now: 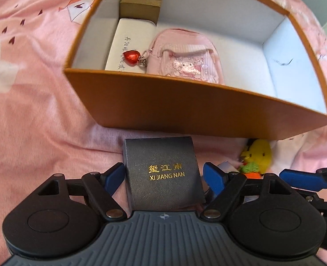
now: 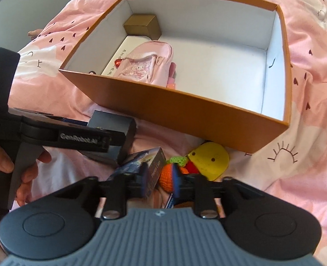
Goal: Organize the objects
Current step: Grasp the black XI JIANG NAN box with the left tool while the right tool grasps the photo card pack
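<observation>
A black box (image 1: pixel 163 173) lettered "XI JIANG NAN" stands on the pink bedding between the blue pads of my left gripper (image 1: pixel 164 176). The jaws are open: the left pad sits at the box's edge and a gap shows on the right. My right gripper (image 2: pixel 160 177) hovers with its pads a narrow gap apart. Below it lie a photo card box (image 2: pixel 141 161) and an orange crochet toy (image 2: pixel 166 177), and nothing is visibly clamped. A yellow plush (image 2: pixel 210 161) lies beside them. The orange storage box (image 2: pixel 174 110) holds a small brown box (image 1: pixel 141 6), a white case (image 1: pixel 130 44) and a pink pouch (image 1: pixel 185 59).
The right half of the orange box's white floor (image 2: pixel 218 66) is bare. Pink printed bedding (image 1: pixel 41 110) surrounds everything. A person's hand (image 2: pixel 28 170) grips the left gripper's handle at the left of the right wrist view. A red heart charm (image 1: pixel 131 55) hangs from the pouch.
</observation>
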Available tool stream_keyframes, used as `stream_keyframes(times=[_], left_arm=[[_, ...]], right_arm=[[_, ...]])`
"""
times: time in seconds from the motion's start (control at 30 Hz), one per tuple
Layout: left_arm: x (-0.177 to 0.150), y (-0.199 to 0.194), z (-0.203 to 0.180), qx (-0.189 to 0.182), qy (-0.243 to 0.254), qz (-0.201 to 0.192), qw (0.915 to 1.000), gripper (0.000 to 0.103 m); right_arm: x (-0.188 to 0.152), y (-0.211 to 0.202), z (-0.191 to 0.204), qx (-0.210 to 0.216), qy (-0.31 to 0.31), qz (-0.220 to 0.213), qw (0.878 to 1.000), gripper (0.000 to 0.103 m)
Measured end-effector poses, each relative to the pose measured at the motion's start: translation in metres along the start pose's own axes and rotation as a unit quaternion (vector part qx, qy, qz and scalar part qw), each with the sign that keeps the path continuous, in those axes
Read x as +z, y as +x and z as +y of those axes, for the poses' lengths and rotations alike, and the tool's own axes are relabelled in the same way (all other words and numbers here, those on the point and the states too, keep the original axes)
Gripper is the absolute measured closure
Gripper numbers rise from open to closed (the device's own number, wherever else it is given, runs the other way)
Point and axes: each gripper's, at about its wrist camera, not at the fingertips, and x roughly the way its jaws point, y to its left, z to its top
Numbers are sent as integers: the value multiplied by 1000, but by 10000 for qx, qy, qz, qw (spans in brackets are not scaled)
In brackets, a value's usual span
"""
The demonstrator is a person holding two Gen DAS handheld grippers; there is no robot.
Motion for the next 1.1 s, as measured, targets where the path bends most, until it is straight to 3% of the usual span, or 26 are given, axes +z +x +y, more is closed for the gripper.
stream_keyframes(times=[0.17, 0.33, 0.53, 0.73, 0.93, 1.1], left_arm=[[1, 9, -6, 189, 231, 31, 9995, 9], [-2, 10, 3, -24, 318, 34, 9995, 12], [-10, -1, 19, -178, 298, 19, 9994, 12], [-18, -14, 36, -354, 246, 98, 9990, 12], [-21, -5, 43, -535, 79, 272, 9982, 13], [-22, 0, 38, -488, 95, 188, 9986, 13]], right_arm=[[2, 10, -1, 104, -5, 64, 9999, 68], [9, 19, 1, 374, 4, 281, 9989, 64], [18, 37, -13, 648, 580, 678, 9939, 65], [20, 57, -30, 1081, 1322, 1156, 9785, 63], [24, 77, -37, 1256, 1711, 1524, 9652, 63], [24, 89, -46, 1401, 2022, 1672, 9547, 64]])
